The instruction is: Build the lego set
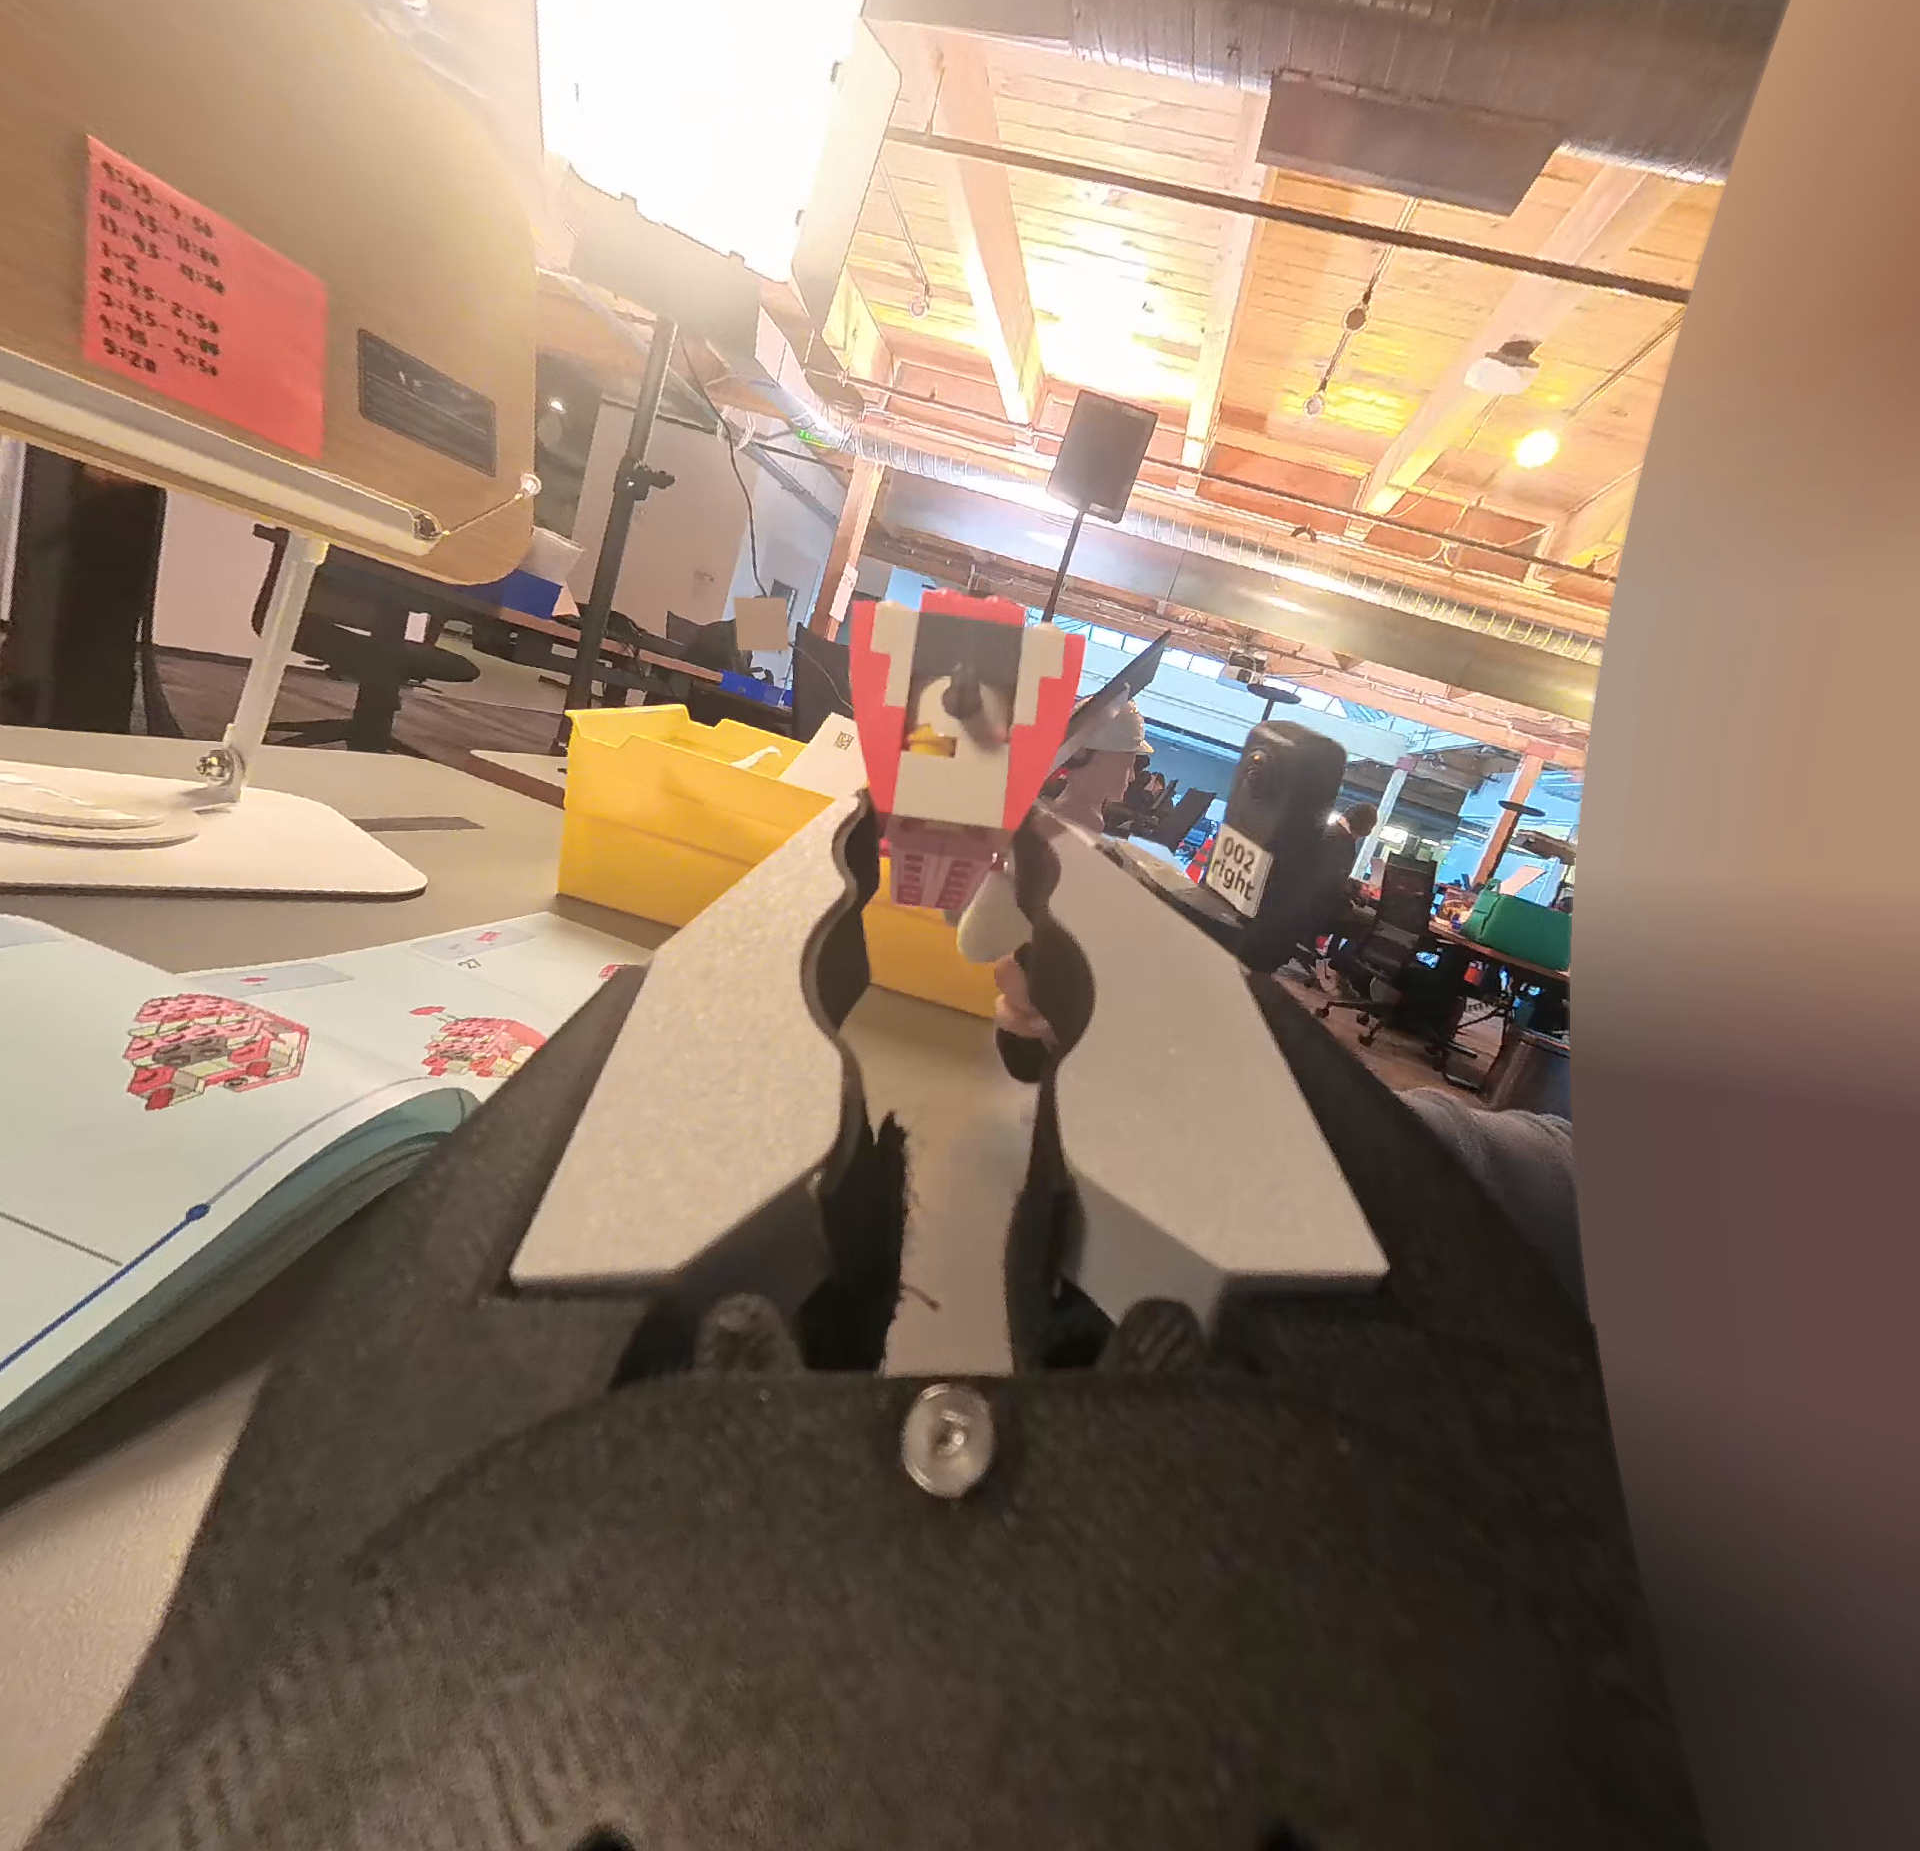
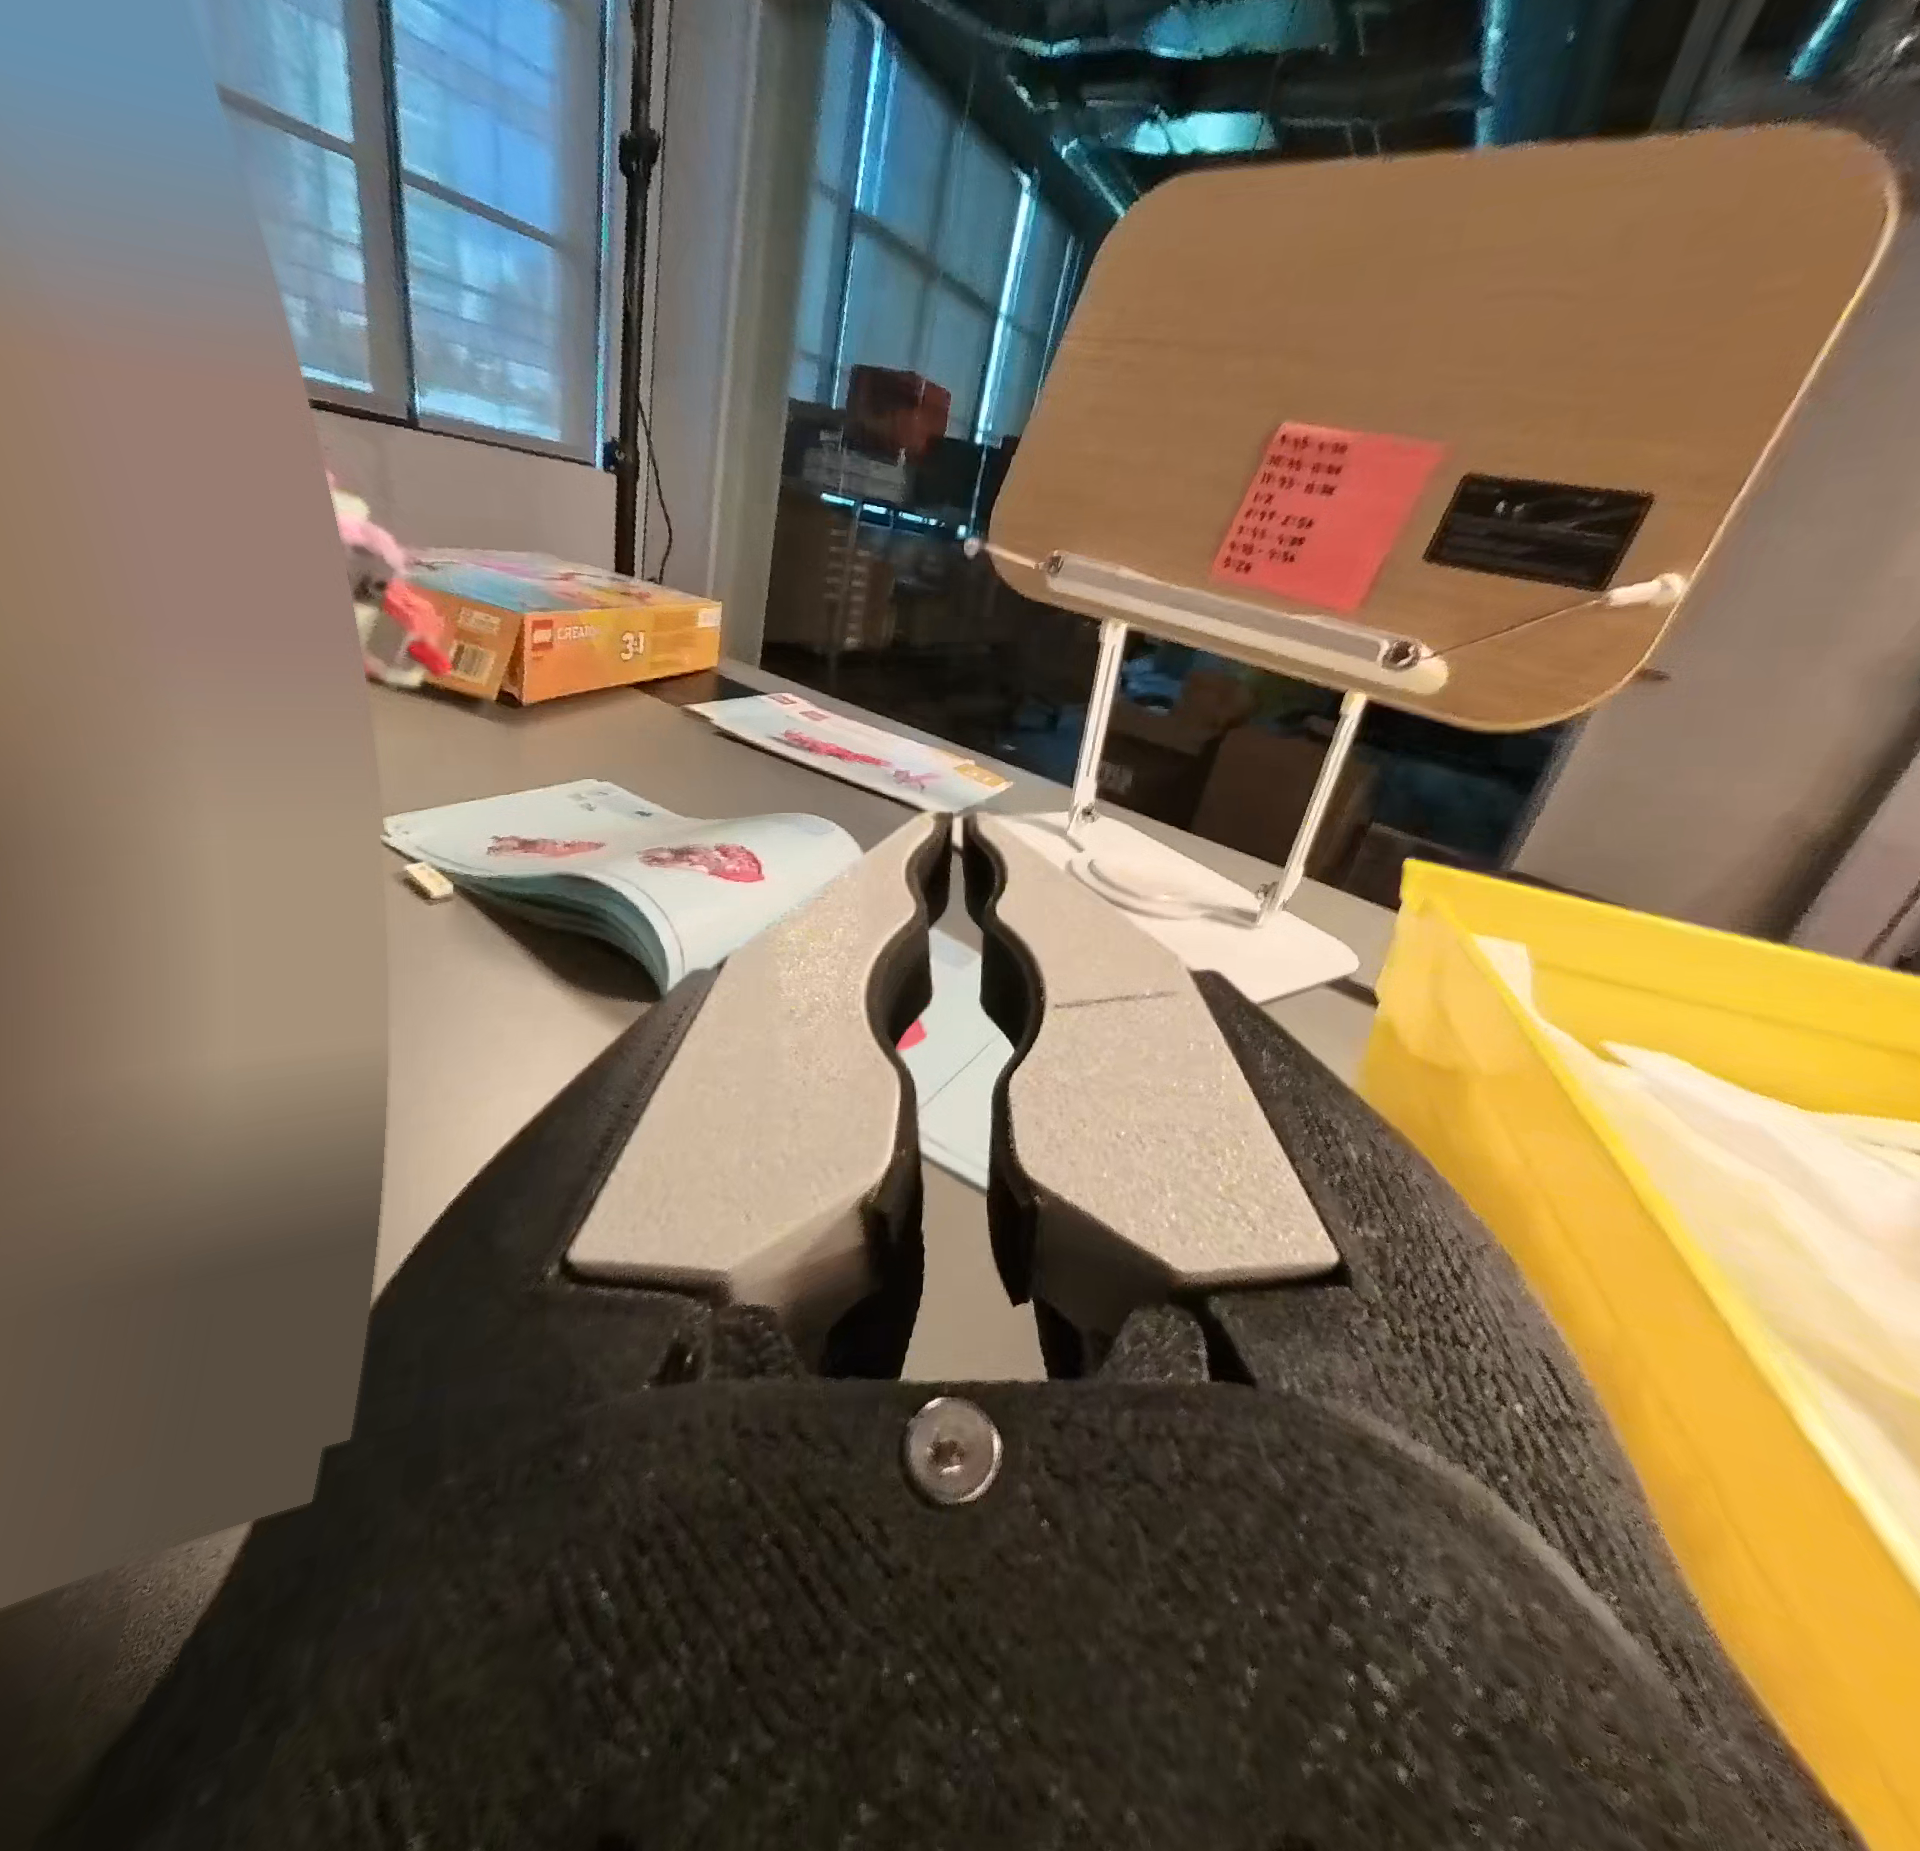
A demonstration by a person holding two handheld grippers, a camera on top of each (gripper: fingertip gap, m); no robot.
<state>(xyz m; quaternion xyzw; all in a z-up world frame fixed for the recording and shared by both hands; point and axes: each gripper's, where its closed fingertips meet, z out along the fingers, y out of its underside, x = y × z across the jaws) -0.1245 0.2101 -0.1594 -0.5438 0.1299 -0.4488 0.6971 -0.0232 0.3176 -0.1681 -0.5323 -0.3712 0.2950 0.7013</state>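
Observation:
In the left wrist view my left gripper is shut on a small brick model and holds it above the table. The model is red and white with a dark middle and a pink base, and the pink base sits pinched between the pads. A white and dark piece hangs from it by the right finger. In the right wrist view my right gripper is shut with nothing between its fingertips, above the grey table. Its black body shows to the right in the left wrist view.
A yellow bin stands behind the model and shows close on the right in the right wrist view. An open instruction booklet lies on the table. A wooden book stand with a red note, a second leaflet and a cardboard box stand farther back. My right fingertips sit around 15 centimetres from my left ones.

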